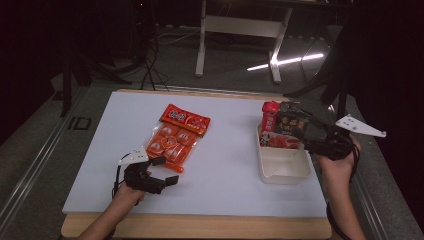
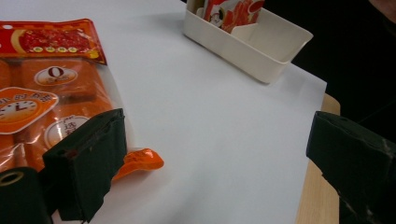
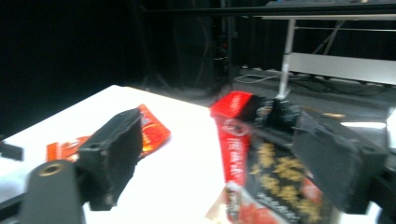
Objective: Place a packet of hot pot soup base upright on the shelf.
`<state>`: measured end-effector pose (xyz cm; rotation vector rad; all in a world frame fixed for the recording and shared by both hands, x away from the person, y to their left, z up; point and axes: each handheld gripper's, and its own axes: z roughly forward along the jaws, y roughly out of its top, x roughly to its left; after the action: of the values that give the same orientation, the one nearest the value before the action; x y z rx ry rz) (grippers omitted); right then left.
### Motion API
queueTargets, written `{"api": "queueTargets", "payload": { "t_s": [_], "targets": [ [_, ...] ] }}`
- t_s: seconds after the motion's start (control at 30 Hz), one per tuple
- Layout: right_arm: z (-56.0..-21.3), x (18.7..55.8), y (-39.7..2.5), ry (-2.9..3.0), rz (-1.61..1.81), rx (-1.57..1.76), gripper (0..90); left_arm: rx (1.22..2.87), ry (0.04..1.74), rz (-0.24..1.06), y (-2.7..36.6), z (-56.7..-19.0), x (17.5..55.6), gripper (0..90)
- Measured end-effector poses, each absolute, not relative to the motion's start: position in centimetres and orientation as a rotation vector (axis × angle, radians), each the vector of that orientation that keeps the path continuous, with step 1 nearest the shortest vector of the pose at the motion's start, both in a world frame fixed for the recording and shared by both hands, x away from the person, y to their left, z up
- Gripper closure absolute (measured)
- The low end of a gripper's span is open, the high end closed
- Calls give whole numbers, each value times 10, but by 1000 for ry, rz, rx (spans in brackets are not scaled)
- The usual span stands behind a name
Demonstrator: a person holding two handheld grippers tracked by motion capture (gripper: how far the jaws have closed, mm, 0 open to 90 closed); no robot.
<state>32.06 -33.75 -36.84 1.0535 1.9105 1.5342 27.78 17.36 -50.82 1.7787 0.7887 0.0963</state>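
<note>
An orange snack bag (image 1: 175, 137) lies flat at the table's middle left. My left gripper (image 1: 167, 171) stands open at the bag's near corner. In the left gripper view (image 2: 217, 135), one jaw rests over the edge of the bag (image 2: 42, 93) and nothing is between the jaws. A cream bin (image 1: 285, 175) sits at the right. A red packet (image 1: 270, 117) and a black packet (image 1: 290, 122) stand upright in its far end. My right gripper (image 1: 300, 134) is open there. The right gripper view (image 3: 219, 126) shows the black packet (image 3: 275, 186) between the jaws, against the right one, with the red packet (image 3: 233, 140) beside it.
The bin's near half (image 2: 261, 51) holds nothing. The table's wooden front edge (image 1: 200, 227) runs along the bottom. Beyond the far edge, a white desk frame (image 1: 240, 30) and cables stand on the dark floor.
</note>
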Motion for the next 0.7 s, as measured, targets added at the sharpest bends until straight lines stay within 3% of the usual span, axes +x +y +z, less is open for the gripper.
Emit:
{"api": "queueTargets", "payload": {
  "t_s": [0.4,0.57,0.7],
  "targets": [
    [-383,297,-315,1977,1630,1024,139,1848,773,127,179,-501,280,60],
    [-388,287,-307,2012,1614,998,141,1844,773,172,190,-495,284,115],
    [-393,282,-304,2036,1617,996,142,1859,789,221,199,-494,288,221]
  ]
}}
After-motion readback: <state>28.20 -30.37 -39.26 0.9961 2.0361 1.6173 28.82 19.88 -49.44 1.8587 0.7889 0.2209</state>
